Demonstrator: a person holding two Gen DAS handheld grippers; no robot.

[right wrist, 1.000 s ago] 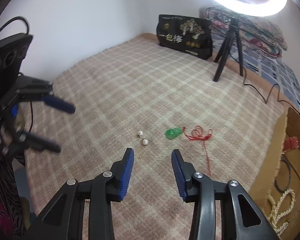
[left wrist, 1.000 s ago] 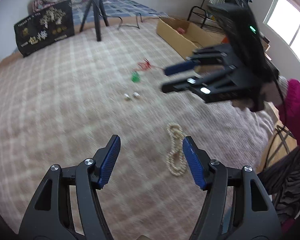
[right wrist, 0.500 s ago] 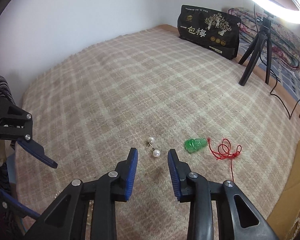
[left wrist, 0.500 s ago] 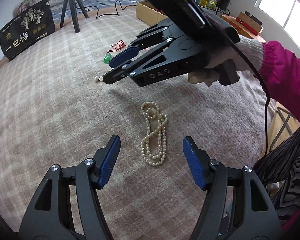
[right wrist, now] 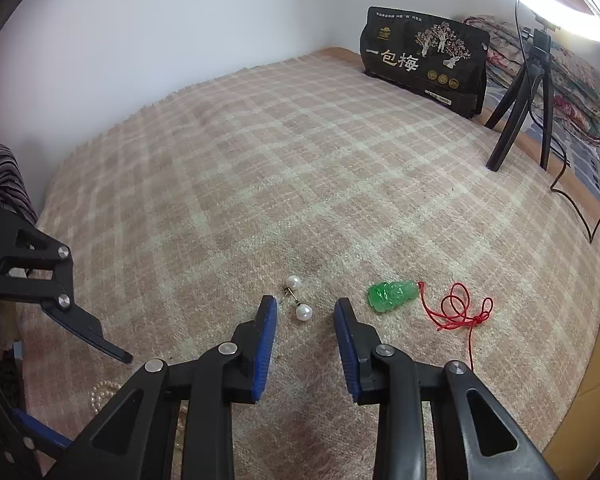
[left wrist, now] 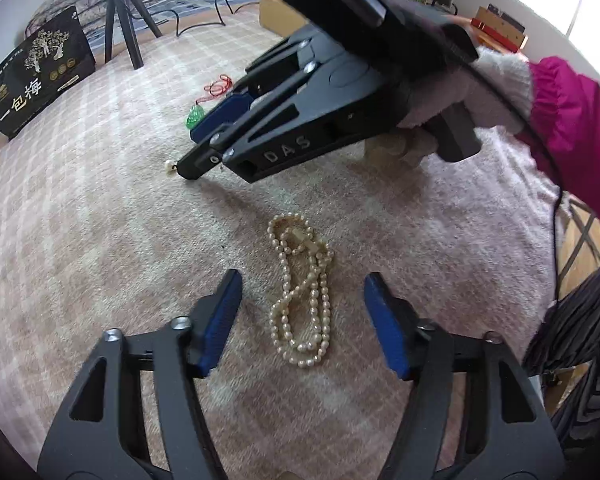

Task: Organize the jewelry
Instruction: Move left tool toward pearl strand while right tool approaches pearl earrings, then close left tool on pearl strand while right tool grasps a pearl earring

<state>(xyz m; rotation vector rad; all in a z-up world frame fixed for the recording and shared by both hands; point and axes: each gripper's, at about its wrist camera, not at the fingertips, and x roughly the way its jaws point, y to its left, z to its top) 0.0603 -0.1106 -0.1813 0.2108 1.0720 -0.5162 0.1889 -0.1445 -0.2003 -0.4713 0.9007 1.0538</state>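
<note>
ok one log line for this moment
left claw: closing, astride pearl necklace, not gripping | right claw: open, tips at pearl earrings | jade pendant: untouched

Big white characters "一包梅" run across the flat black printed bag (right wrist: 424, 62) propped at the far edge of the checked blanket, and the smaller print under them is too fine to read. Raised letters "DAS" sit on the side of the black plastic right gripper (left wrist: 204, 148), seen from the left wrist view.
</note>
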